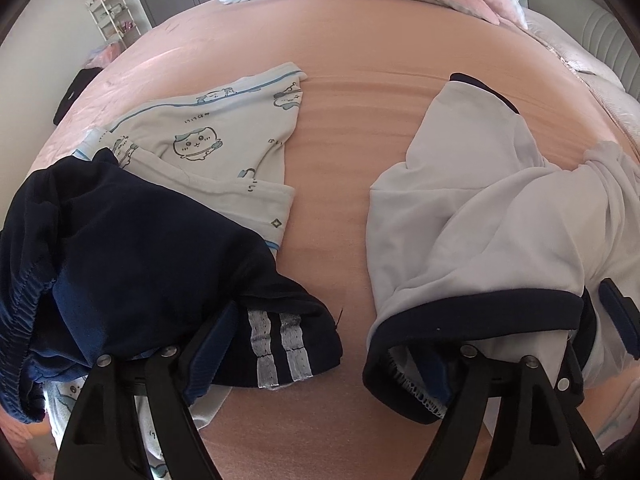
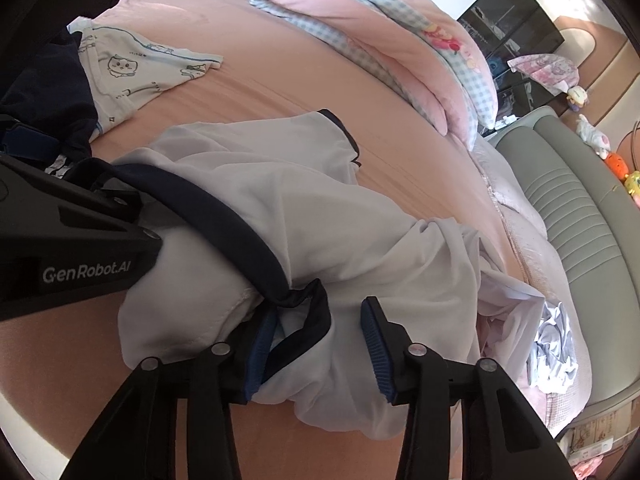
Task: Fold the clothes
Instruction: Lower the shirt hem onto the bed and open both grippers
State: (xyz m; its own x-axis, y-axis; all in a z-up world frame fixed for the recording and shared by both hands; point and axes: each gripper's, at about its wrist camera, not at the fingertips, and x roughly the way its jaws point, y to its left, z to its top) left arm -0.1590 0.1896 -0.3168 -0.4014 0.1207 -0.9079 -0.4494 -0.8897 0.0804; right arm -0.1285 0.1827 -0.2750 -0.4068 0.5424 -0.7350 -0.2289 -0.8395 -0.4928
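A white shirt with navy trim (image 1: pixel 472 216) lies crumpled on the pink bed sheet (image 1: pixel 328 184); it also shows in the right wrist view (image 2: pixel 328 224). My left gripper (image 1: pixel 332 344) is wide open, its left finger on navy shorts with white stripes (image 1: pixel 132 248), its right finger at the shirt's navy hem. My right gripper (image 2: pixel 316 344) is open, its jaws straddling the shirt's navy-trimmed edge, fabric between the blue pads (image 2: pixel 374 344). A pale cartoon-print garment (image 1: pixel 224 140) lies under the shorts; it also shows in the right wrist view (image 2: pixel 132 72).
A folded pink and blue-check quilt (image 2: pixel 392 40) lies at the bed's far side. A grey padded headboard (image 2: pixel 568 208) is on the right, with more crumpled white cloth (image 2: pixel 552 344) near it. A shelf (image 1: pixel 114 16) stands by the far wall.
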